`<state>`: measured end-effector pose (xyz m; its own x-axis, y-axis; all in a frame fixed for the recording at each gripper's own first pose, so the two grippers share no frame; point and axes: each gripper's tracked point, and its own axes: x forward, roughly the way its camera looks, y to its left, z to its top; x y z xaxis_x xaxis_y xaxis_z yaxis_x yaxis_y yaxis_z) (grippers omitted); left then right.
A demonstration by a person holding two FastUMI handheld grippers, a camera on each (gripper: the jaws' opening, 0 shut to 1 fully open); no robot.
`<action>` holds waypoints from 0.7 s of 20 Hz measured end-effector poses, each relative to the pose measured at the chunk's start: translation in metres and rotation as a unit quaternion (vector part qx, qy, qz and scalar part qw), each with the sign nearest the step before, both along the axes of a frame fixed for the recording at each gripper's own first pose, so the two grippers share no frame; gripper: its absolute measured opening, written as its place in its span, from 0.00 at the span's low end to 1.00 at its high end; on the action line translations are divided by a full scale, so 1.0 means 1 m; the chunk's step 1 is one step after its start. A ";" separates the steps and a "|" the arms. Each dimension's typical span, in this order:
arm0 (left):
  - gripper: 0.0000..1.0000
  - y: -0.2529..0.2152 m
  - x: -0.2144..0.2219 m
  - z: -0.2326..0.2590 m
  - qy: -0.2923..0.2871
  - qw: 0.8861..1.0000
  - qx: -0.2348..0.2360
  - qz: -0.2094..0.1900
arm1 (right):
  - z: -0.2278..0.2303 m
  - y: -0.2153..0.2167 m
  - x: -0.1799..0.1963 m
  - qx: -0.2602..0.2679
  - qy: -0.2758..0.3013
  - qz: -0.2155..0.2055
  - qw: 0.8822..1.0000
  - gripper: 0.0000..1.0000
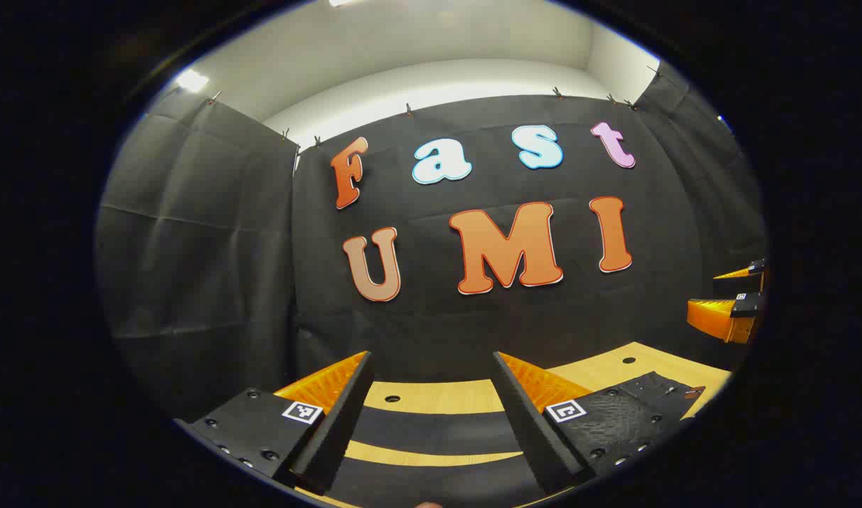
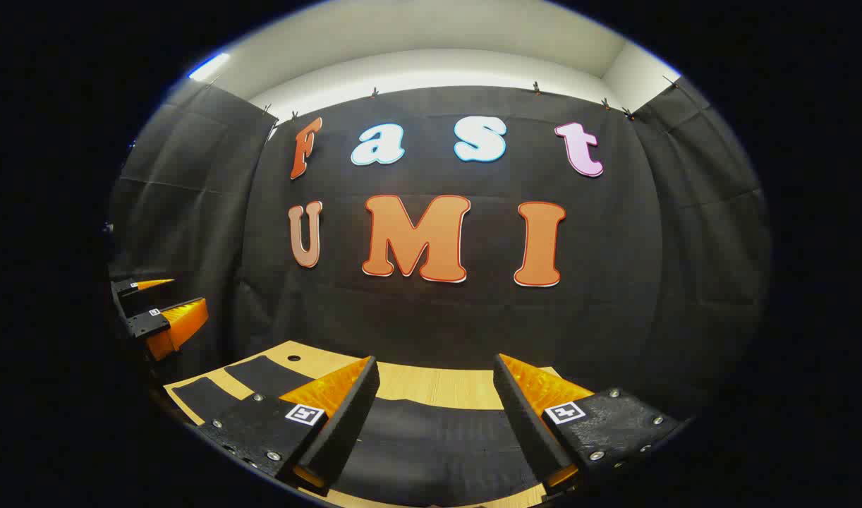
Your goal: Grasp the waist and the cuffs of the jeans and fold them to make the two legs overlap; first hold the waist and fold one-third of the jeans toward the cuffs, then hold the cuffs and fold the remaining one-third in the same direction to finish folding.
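Both grippers open, empty: left gripper (image 1: 431,416) and right gripper (image 2: 434,416) over black jeans (image 2: 431,437) on table (image 2: 431,388), 6 o'clock.

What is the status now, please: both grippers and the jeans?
Left gripper open, right gripper open, both holding nothing. Dark black jeans lie flat on the light wooden table, two legs apart, unfolded. Nothing in the way.

Table (image 1: 438,396): light wood, smooth, matt. Jeans (image 2: 431,437) on it: dark cloth, matt, fine woven texture. Left gripper (image 1: 431,409) and right gripper (image 2: 434,416): fingers of ribbed glossy orange plastic with matt black rough pads. Booth wall: black matt cloth, creased.
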<state>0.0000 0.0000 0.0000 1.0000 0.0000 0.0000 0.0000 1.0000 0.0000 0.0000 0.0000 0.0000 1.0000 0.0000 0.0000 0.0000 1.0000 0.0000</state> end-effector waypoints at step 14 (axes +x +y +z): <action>1.00 -0.015 -0.001 -0.013 0.019 1.000 -0.012 -0.016 | -0.023 -0.026 0.000 0.007 0.036 -0.034 0.999 0.98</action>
<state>-0.0013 -0.0145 -0.0131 0.9988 -0.0315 -0.0366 0.0307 0.9992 -0.0243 0.0001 -0.0258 -0.0226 0.9952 -0.0665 -0.0720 0.0675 0.9976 0.0123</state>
